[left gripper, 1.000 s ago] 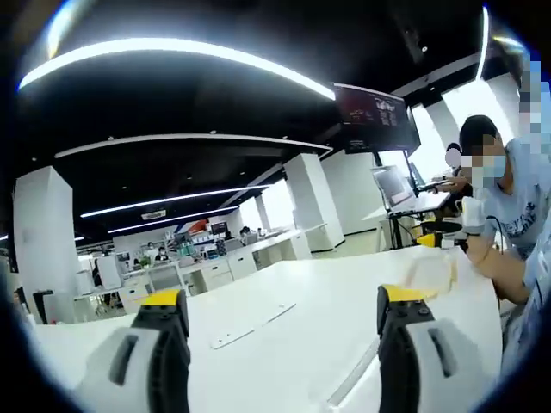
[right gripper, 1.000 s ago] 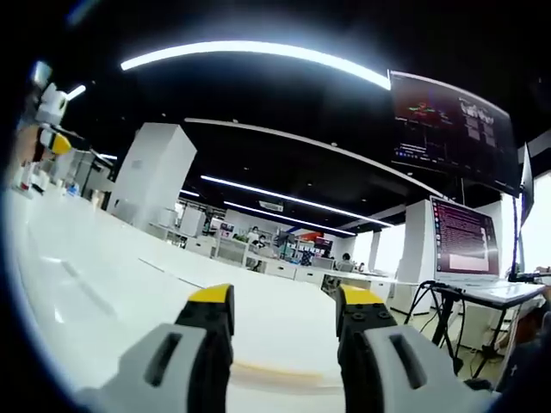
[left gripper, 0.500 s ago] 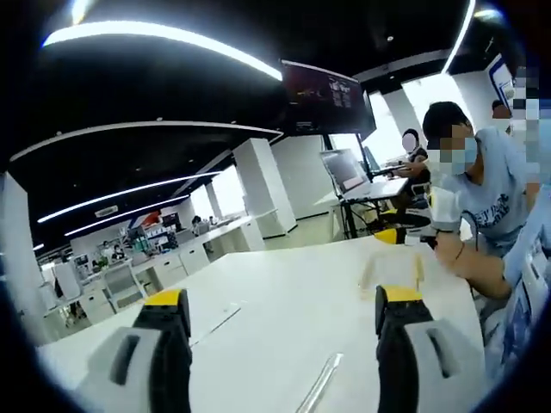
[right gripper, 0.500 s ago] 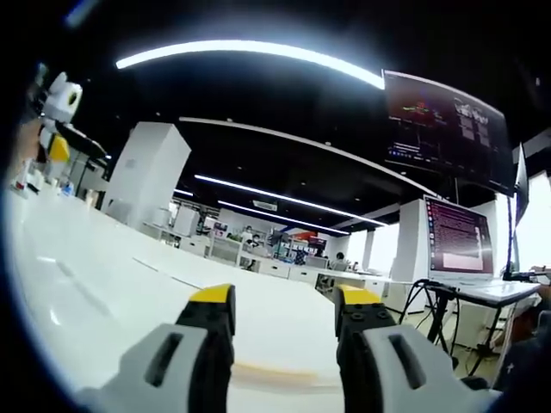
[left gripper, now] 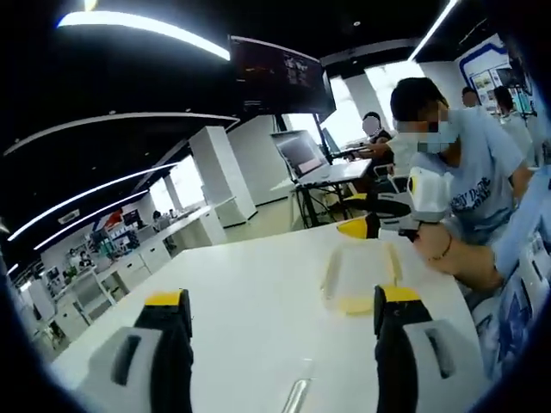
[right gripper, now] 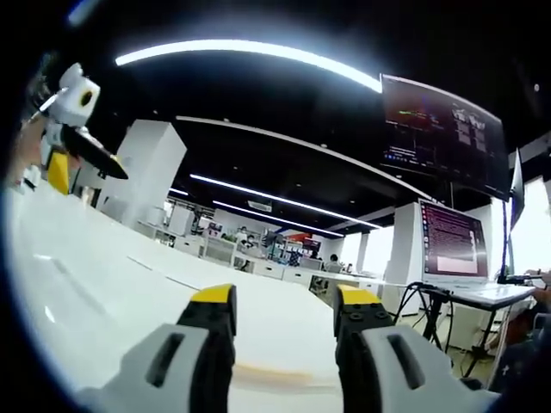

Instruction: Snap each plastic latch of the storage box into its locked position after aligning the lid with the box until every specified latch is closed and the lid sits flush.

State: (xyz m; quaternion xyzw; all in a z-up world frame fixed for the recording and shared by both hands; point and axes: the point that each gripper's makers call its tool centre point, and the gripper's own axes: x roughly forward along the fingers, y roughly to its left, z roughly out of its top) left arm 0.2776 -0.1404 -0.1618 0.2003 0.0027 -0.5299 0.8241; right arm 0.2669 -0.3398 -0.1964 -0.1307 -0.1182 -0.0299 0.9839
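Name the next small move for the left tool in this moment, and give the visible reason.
Probably carry the left tool forward toward the clear storage box: it stands open and empty, and the box lies apart from it on the white table, not yet touched.

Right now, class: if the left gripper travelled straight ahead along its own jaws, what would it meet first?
Probably the clear storage box on the white table, just right of the left gripper's line. Depth is uncertain, so it might pass beside it.
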